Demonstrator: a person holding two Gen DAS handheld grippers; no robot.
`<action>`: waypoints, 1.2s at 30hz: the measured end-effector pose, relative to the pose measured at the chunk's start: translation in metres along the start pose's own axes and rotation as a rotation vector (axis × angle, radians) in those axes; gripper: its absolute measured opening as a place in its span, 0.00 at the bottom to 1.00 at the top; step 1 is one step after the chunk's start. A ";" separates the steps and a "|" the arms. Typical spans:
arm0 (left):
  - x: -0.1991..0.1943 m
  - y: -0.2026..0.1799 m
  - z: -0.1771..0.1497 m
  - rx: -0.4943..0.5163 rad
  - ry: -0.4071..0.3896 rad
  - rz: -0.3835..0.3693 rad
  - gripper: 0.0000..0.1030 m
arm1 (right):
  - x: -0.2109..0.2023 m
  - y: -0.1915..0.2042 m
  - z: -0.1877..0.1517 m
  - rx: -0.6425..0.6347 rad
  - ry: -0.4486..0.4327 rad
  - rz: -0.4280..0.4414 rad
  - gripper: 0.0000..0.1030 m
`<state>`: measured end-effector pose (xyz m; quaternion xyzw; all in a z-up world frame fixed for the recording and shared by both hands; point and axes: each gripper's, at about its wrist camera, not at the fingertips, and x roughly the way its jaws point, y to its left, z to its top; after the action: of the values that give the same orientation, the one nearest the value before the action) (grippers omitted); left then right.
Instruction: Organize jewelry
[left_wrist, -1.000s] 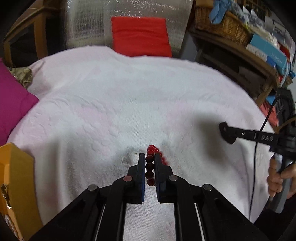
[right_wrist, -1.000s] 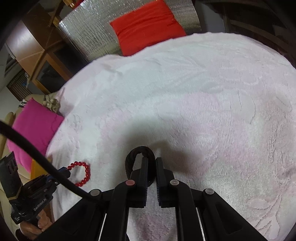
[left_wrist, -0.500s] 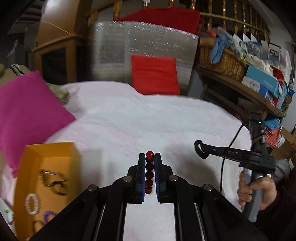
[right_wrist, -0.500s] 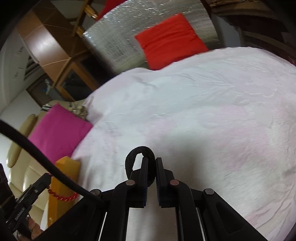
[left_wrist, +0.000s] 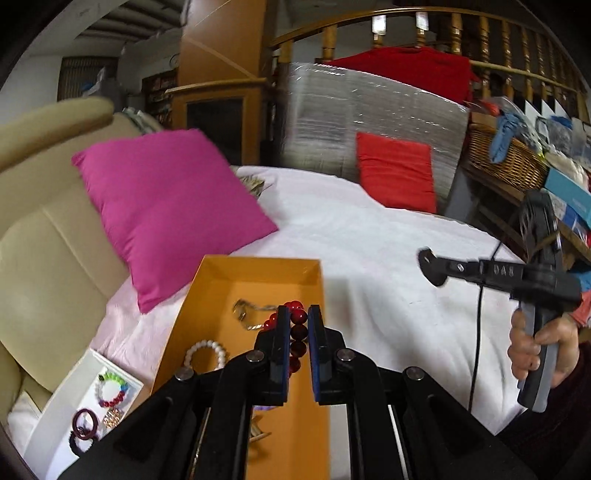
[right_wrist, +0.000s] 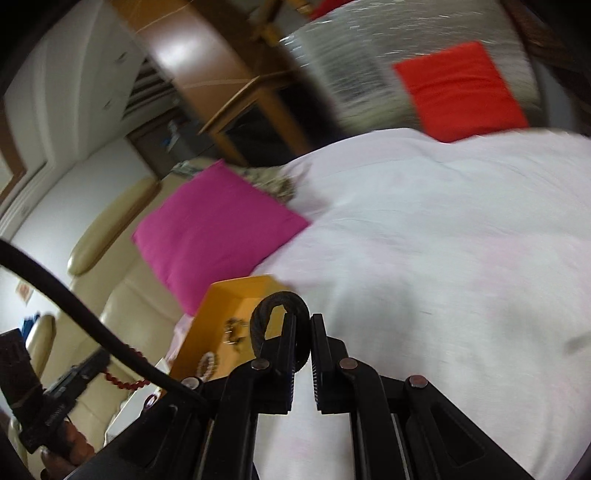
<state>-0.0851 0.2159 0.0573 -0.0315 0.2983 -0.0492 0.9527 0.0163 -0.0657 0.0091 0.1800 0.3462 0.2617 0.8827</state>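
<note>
Two views split the scene. The left wrist view shows the left hand-held gripper (left_wrist: 298, 325) pinching a red bead bracelet (left_wrist: 297, 329) of round glossy beads, held above the open orange box (left_wrist: 258, 271). On the box floor lie a white pearl bracelet (left_wrist: 204, 350) and a silvery chain piece (left_wrist: 243, 312). Only this view shows the flat white tray (left_wrist: 55, 413) left of the box, holding a multicoloured bead bracelet (left_wrist: 110, 387), a dark red hair tie (left_wrist: 84, 421) and a black one (left_wrist: 79, 441). It also shows the right hand-held gripper (left_wrist: 430, 266) from the side over the white textured bedspread (left_wrist: 369, 240), a dark loop at its tip.

The right wrist view, blurred, makes that loop plain: the right hand-held gripper (right_wrist: 303, 332) is pressed together on a black braided hair tie (right_wrist: 279, 306), whose loop curves up past the fingertips. The orange box (right_wrist: 240, 291) sits beyond it, beside a magenta cushion (right_wrist: 218, 225). The red beads (right_wrist: 122, 380) hang from the left gripper at lower left.
</note>
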 end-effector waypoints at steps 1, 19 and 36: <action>0.005 0.005 -0.002 -0.009 0.009 -0.007 0.09 | 0.010 0.013 0.003 -0.024 0.020 0.003 0.09; 0.147 0.055 -0.035 -0.107 0.267 -0.048 0.09 | 0.233 0.102 0.012 -0.232 0.425 -0.180 0.09; 0.053 0.055 -0.026 -0.048 0.119 0.168 0.72 | 0.156 0.084 0.020 -0.189 0.281 -0.126 0.19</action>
<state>-0.0523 0.2638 0.0014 -0.0262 0.3568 0.0360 0.9331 0.0995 0.0900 -0.0154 0.0356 0.4507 0.2598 0.8533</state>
